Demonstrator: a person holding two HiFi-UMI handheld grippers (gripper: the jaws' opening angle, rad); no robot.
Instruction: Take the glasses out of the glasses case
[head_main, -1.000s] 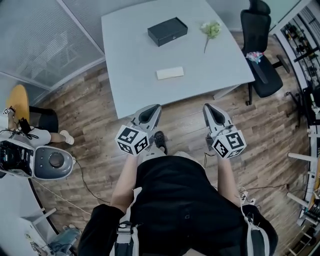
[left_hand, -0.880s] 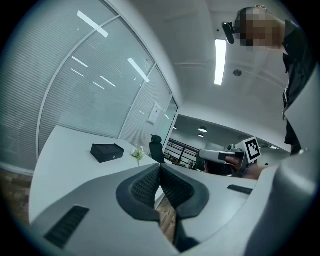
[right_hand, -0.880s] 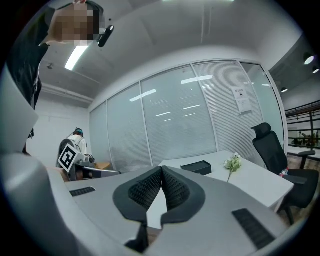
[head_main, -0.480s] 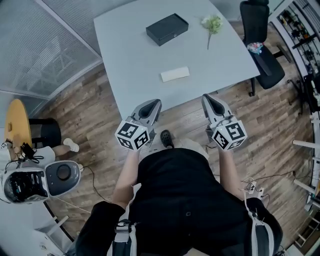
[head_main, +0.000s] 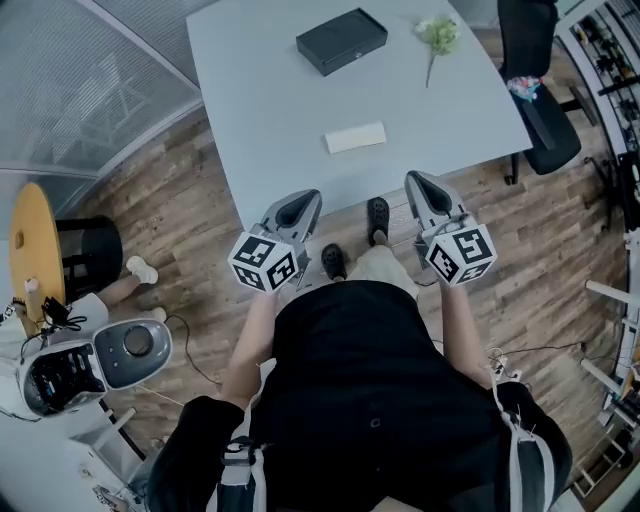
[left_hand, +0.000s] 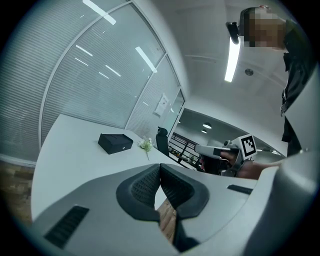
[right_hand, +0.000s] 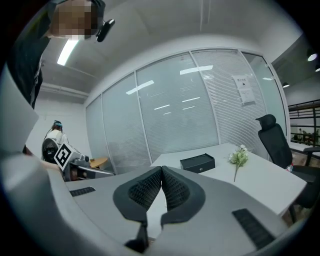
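Note:
The black glasses case (head_main: 341, 40) lies closed at the far side of the white table (head_main: 270, 110); it also shows in the left gripper view (left_hand: 115, 143) and the right gripper view (right_hand: 197, 162). My left gripper (head_main: 302, 203) and right gripper (head_main: 414, 182) hang side by side over the wood floor, just short of the table's near edge and well away from the case. Both are shut with nothing between their pads (left_hand: 145, 187) (right_hand: 175, 187). Each gripper view shows the other gripper off to the side: right gripper (left_hand: 199, 148), left gripper (right_hand: 110, 173).
A white folded cloth or card (head_main: 355, 137) lies near the table's front edge. A small flower sprig (head_main: 437, 37) rests right of the case. A black office chair (head_main: 545, 120) stands at the table's right, a glass partition at left, and a yellow round stool (head_main: 35, 250) and a grey machine (head_main: 95, 360) beside it.
The person has stepped toward the table; both grippers have moved forward together, closer to its near edge. Both stay shut and empty.

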